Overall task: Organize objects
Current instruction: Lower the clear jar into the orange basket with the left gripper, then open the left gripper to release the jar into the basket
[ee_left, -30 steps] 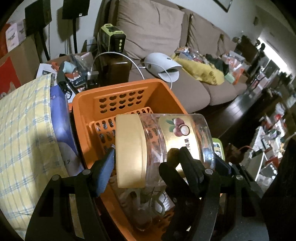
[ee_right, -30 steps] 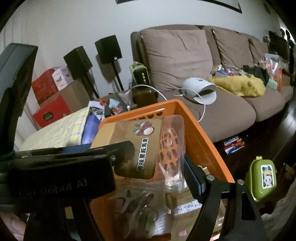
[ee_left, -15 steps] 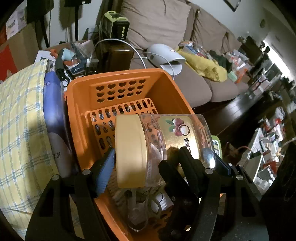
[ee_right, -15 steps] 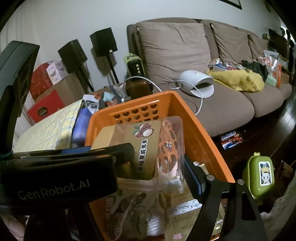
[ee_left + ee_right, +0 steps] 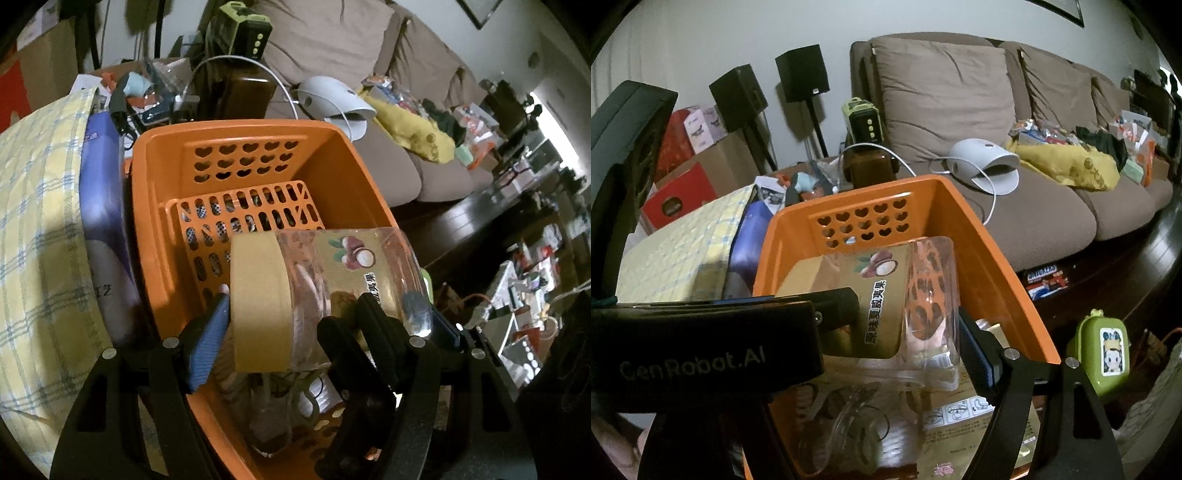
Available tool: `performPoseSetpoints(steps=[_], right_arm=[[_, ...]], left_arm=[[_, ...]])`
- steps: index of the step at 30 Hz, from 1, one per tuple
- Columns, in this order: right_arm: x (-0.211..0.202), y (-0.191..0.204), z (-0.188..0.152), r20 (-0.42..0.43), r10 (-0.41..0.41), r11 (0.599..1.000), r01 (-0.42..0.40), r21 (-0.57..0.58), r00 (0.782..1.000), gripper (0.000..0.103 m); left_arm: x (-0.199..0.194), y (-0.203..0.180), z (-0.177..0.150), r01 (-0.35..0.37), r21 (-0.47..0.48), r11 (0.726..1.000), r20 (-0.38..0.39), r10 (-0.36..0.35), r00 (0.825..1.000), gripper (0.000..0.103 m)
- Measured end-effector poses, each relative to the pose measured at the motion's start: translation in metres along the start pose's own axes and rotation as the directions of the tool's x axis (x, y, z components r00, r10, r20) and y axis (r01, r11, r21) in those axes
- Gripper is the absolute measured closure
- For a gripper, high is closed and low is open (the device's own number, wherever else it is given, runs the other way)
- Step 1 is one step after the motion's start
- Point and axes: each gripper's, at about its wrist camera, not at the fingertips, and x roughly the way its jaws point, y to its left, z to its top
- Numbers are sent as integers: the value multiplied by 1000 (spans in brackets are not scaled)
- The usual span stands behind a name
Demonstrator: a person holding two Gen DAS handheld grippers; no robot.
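Note:
A clear plastic jar [image 5: 343, 291] with a tan lid and a gold fruit label lies on its side over the orange basket [image 5: 155, 206]. My left gripper [image 5: 325, 325] is shut on the jar, one blue pad on the lid, the other on its base. In the right wrist view the same jar [image 5: 886, 295] hangs above the basket [image 5: 997, 266]. My right gripper [image 5: 908, 317] also closes on the jar, its black finger across the label and its blue pad at the jar's base. Clear packaging and papers lie in the basket under the jar.
A smaller orange slotted tray [image 5: 240, 218] lies inside the basket. A yellow checked cushion [image 5: 40, 236] and a blue pack [image 5: 103, 206] sit left of it. A brown sofa [image 5: 1015, 184] with clutter stands behind. A green case [image 5: 1102, 354] lies on the dark floor at right.
Both grippers and the jar have moved down and closer over the basket; more of the basket's floor and slotted tray shows. The grip on the jar is unchanged.

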Motion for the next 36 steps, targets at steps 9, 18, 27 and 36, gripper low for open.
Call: performPoseSetpoints(steps=[9, 18, 27, 36], right_arm=[[-1, 1, -1, 15, -43, 998, 43, -41, 999, 23], [-15, 8, -1, 67, -26, 997, 31, -75, 997, 19], [-19, 13, -3, 74, -18, 996, 24, -81, 997, 18], [-54, 3, -5, 61, 0, 1000, 0, -1, 998, 18]], left_arm=[[1, 4, -6, 48, -44, 998, 6, -48, 999, 26], [-16, 7, 0, 215, -105, 971, -2, -216, 976, 23], [-55, 20, -1, 290, -124, 949, 70, -283, 957, 19], [-93, 13, -18, 221, -10, 975, 127, -218, 968, 19]])
